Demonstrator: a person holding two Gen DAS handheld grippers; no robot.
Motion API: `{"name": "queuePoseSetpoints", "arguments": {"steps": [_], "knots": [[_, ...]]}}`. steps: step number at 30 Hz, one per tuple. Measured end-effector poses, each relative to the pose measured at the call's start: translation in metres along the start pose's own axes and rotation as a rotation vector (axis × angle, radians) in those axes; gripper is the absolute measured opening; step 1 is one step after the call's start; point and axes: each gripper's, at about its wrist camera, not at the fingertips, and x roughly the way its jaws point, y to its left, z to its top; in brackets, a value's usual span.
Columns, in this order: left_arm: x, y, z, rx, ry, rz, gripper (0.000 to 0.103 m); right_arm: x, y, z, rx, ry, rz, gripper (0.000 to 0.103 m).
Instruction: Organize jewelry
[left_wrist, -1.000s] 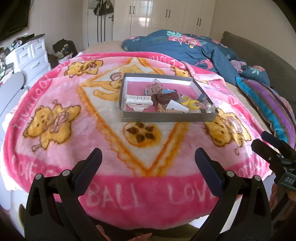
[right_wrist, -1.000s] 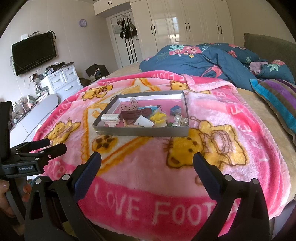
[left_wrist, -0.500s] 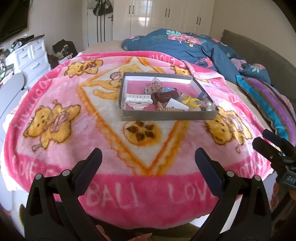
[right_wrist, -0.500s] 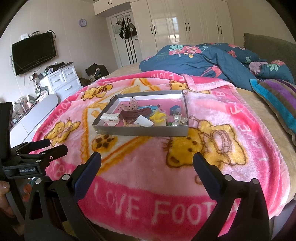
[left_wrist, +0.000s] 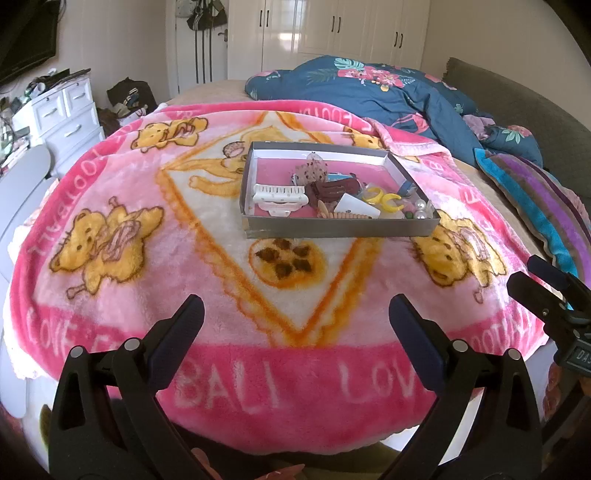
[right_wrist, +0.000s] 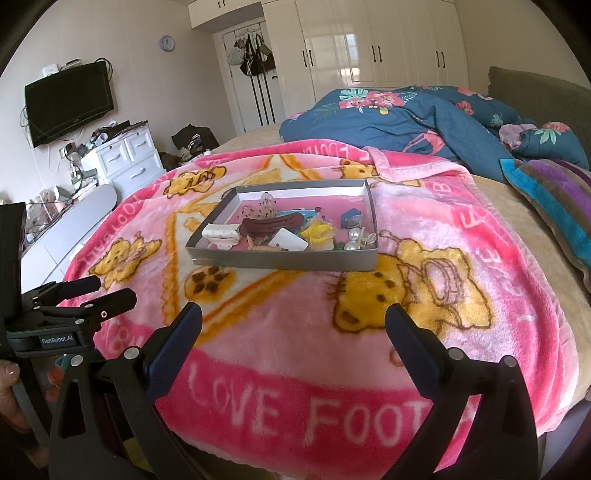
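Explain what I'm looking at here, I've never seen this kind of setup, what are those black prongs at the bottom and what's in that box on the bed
A person holds a handheld two-finger gripper in each hand; each one carries a wide-angle camera looking forward along its fingers. One picture comes from the left gripper, the other from the right gripper. The black prongs are the fingers. Each camera also catches the other gripper at the edge of its picture.

Both grippers are open and hold nothing, well short of the box. A pink teddy-bear blanket covers the bed. On it sits a shallow grey tray of hair accessories and jewelry: a white claw clip, a dark brown clip, yellow pieces and pearl beads.
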Motion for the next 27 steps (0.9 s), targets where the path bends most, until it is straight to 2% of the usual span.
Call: {"name": "queuePoseSetpoints", "arguments": {"steps": [14, 22, 27], "knots": [[0.004, 0.001, -0.006, 0.008, 0.020, 0.009, 0.094, 0.001, 0.001, 0.000, -0.003, 0.010, -0.006, 0.099], [0.008, 0.002, -0.005, -0.006, 0.035, -0.017, 0.094, 0.003, 0.000, 0.001, -0.005, 0.011, -0.015, 0.099], [0.014, 0.003, -0.005, -0.012, 0.048, 0.020, 0.094, 0.007, -0.002, 0.001, -0.001, 0.017, -0.021, 0.099]]}}
